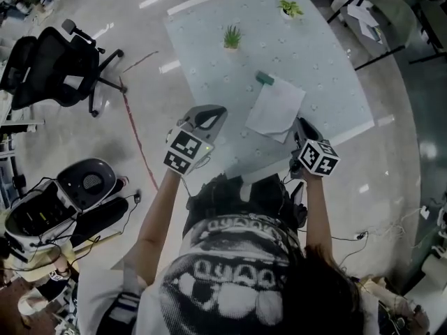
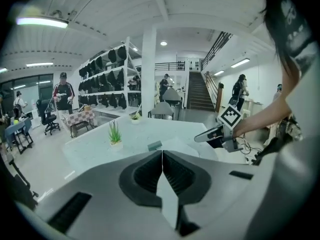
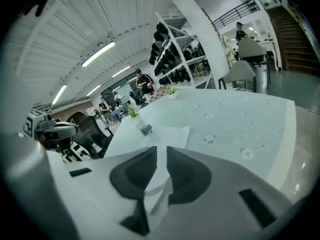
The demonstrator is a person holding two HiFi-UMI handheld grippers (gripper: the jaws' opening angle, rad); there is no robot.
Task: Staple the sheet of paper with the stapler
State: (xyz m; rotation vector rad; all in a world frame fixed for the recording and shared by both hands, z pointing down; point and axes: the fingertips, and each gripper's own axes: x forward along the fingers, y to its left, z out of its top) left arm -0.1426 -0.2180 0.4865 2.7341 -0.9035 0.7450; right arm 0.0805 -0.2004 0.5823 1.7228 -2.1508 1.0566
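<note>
Nearest the head camera, dark hair [image 1: 328,285] and a black-and-white printed shirt [image 1: 230,257], with both forearms stretched forward. Ahead of the left arm, the left gripper [image 1: 218,110] over the near edge of the pale speckled worktop [image 1: 314,47], left of the sheet of paper [image 1: 276,107] and apart from it. In its own view, jaws pressed together along one thin seam, nothing between them. Ahead of the right arm, the right gripper [image 1: 300,123] at the sheet's near right corner, jaws parted by a narrow slot and pinching nothing. Impossible to tell whether the corner reaches into that slot. Sheet white, lying aslant on the worktop near its middle. At the sheet's far left corner, the small teal stapler [image 1: 265,78], down on the worktop, touching or just beside the paper's edge. Beyond the stapler a small potted plant [image 1: 232,37], and a second plant [image 1: 289,8] farther back toward the far edge. On the floor to the left, well apart from the worktop, a black office chair [image 1: 56,65]
</note>
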